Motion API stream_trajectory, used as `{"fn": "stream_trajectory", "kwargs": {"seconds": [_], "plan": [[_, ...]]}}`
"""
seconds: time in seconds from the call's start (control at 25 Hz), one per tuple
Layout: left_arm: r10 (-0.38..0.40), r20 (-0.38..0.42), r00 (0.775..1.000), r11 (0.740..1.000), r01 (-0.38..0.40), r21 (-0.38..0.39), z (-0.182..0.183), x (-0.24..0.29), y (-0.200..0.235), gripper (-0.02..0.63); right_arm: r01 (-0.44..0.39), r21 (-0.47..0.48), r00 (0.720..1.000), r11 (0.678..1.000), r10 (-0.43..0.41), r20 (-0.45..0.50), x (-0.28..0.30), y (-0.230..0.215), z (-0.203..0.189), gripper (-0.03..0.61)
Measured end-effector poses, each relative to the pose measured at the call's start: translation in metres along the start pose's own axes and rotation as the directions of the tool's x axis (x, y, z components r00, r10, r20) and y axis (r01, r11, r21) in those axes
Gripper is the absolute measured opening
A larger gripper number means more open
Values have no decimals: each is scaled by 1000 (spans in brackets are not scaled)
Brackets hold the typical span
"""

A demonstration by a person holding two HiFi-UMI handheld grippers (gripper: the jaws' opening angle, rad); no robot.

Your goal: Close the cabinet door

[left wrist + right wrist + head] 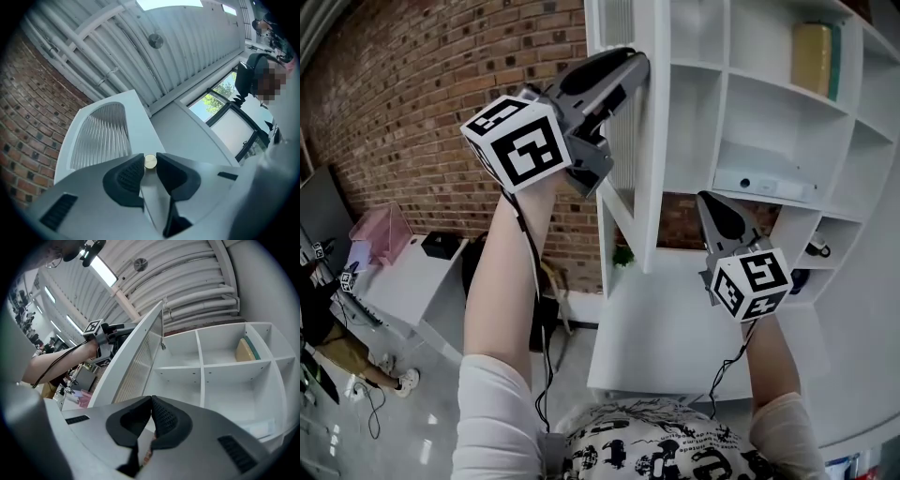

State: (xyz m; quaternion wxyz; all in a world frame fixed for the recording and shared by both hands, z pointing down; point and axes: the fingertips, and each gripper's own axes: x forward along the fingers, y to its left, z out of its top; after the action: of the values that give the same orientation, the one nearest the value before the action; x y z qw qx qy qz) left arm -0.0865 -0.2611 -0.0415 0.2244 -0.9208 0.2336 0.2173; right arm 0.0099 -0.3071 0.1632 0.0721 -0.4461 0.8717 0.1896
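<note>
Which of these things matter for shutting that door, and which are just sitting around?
For the job: cabinet door, brass knob, left gripper, jaws on that knob.
Just lying about: yellow block on shelf, white box, pink basket.

White door (651,159) with ribbed glass panel. Stands swung wide open, jutting out toward the near side at the left of the cabinet (769,122). Carries a small round brass knob (150,161) on its frame.

In the head view the cabinet door (649,141) runs off the top edge, the left gripper (637,62) covers the knob (150,161), a seated person (328,319) is cut by the left edge, and a small dark thing (817,248) on a shelf is too small to name
</note>
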Motion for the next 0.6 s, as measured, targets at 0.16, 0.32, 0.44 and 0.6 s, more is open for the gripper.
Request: {"fn": "stream_trajectory", "kwargs": {"seconds": [0.16,0.32,0.44,0.6], "plan": [[82,-30,996,996,-81,35,-8,18,-10,91,-18,-13,1000,1000,18,-13,-12,-15,-7,15],[175,-38,984,981,-170,92,-20,42,-12,91,-17,-1,1000,1000,17,-10,-15,-37,-13,14],[228,-49,973,966,-219,137,-33,63,-12,89,-1,1,1000,1000,1,6,-19,-59,-12,14],[260,-69,963,958,-248,146,-53,91,-9,83,-7,13,1000,1000,7,7,-21,-80,-17,15]]}}
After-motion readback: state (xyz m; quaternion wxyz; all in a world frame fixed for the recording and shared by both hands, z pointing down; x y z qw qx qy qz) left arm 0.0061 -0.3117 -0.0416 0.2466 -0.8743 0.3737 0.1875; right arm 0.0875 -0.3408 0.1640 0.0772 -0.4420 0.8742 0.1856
